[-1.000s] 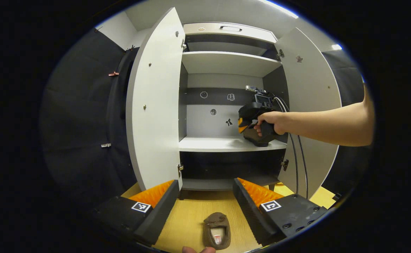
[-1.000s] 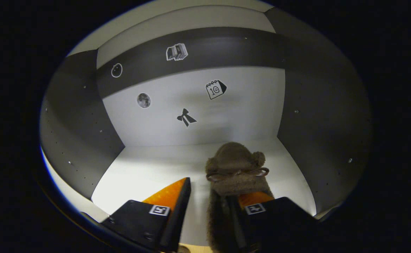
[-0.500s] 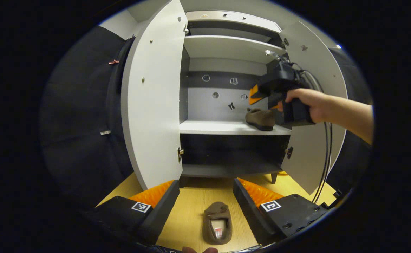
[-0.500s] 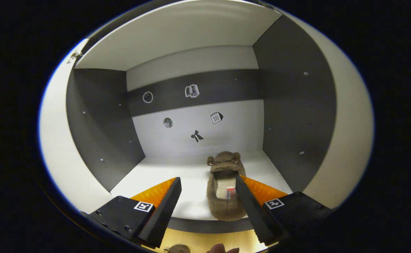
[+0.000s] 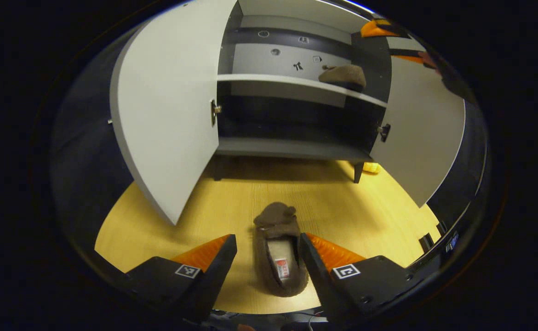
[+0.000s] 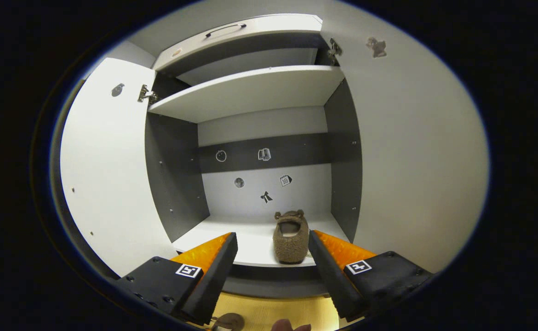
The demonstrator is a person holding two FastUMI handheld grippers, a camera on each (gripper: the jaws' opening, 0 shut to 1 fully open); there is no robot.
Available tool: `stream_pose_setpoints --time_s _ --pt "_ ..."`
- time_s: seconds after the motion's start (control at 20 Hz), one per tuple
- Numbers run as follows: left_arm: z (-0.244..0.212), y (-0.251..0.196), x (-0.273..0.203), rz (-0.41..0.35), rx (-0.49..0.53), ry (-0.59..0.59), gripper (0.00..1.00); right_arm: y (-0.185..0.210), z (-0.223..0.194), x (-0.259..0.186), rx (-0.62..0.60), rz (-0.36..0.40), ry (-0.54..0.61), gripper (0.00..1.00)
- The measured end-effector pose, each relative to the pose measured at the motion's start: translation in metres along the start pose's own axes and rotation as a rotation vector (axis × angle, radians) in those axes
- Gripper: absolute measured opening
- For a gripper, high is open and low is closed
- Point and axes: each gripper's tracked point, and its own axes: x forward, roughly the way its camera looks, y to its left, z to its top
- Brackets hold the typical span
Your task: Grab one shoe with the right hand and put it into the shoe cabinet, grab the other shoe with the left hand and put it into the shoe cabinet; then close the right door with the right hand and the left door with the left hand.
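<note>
A brown fuzzy shoe (image 5: 279, 250) lies on the wooden floor with its toe towards the cabinet. My left gripper (image 5: 267, 239) is open and low over it, one finger on each side of its heel end. The other brown shoe (image 6: 290, 239) (image 5: 342, 76) stands alone on the cabinet's middle shelf (image 6: 250, 241), near the right wall. My right gripper (image 6: 272, 235) is open and holds nothing, drawn back in front of that shelf; it also appears high at the right in the left gripper view (image 5: 379, 30). Both white doors, left door (image 5: 163, 115) and right door (image 5: 420, 133), stand open.
The cabinet has an upper shelf (image 6: 250, 89) and a dark lower compartment (image 5: 292, 124) above the yellow wooden floor (image 5: 351, 207). In the right gripper view the left door (image 6: 103, 179) and right door (image 6: 411, 151) flank the opening. A fingertip (image 6: 289, 326) shows at the bottom edge.
My right gripper let go of its shoe on the middle shelf and backed out of the cabinet. My left gripper dropped down towards the shoe on the floor, which now lies between its fingers.
</note>
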Motion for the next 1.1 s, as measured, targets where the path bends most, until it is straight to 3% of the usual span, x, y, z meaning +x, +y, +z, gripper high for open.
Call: stream_pose_setpoints --time_s 0.2,0.5,0.6,0.65,0.95,1.1 --pt "-0.024 0.002 0.050 -0.009 0.002 0.053 0.78 0.003 0.004 -0.035 -0.015 0.020 -0.018 0.98" --pt "-0.035 0.015 0.102 0.030 0.078 0.029 0.53 0.000 -0.007 -0.069 -0.109 0.035 0.002 0.98" --pt "-0.030 0.017 0.112 0.041 0.078 0.008 0.50 0.000 -0.013 -0.076 -0.106 0.036 0.016 0.98" --pt "-0.027 0.019 0.115 0.055 0.081 -0.001 0.48 -0.001 -0.016 -0.078 -0.103 0.037 0.025 0.98" --pt "-0.024 0.020 0.113 0.076 0.117 0.025 0.14 -0.010 -0.025 -0.086 -0.071 0.022 0.054 0.98" --pt "-0.010 0.014 0.096 0.050 0.105 0.032 0.07 -0.013 -0.022 -0.087 -0.061 0.021 0.052 0.98"
